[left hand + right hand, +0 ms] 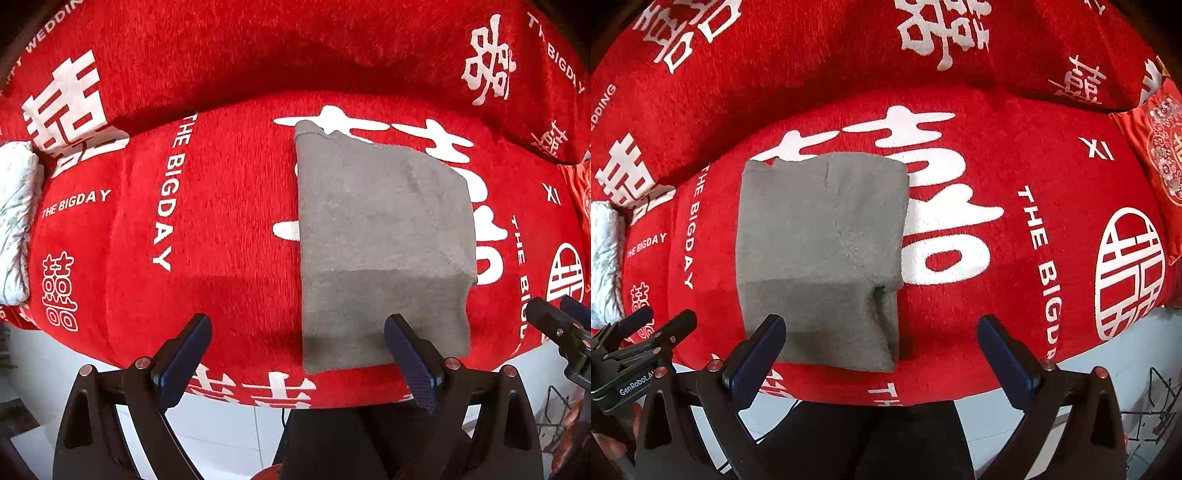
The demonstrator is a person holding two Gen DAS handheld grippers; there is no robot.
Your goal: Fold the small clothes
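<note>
Fleece first: in the left wrist view we see a red plush cover [236,206] with short fuzzy nap and white printed characters and lettering, draped over a rounded cushion. On it lies the grey garment [384,236], folded into a blocky rectangle, soft matte knit, crisp straight left edge, a fold line crossing its lower third. We log the left gripper [297,347] spread wide, nothing between the jaws; its right dark-blue ribbed pad [413,363] overlaps the garment's near edge in the picture, contact unclear. White crinkled fabric [14,221] sits at the far left. The right gripper [554,325] pokes in at the right edge.

Right wrist view: same grey garment [820,254], here left of centre on the red plush cover [1015,295], right side bunched into a soft crease near the bottom. We mark the right gripper [881,343] spread wide and empty, above the garment's near right corner. An embroidered red satin cushion [1156,155] sits far right; the left gripper [665,321] shows at left.
</note>
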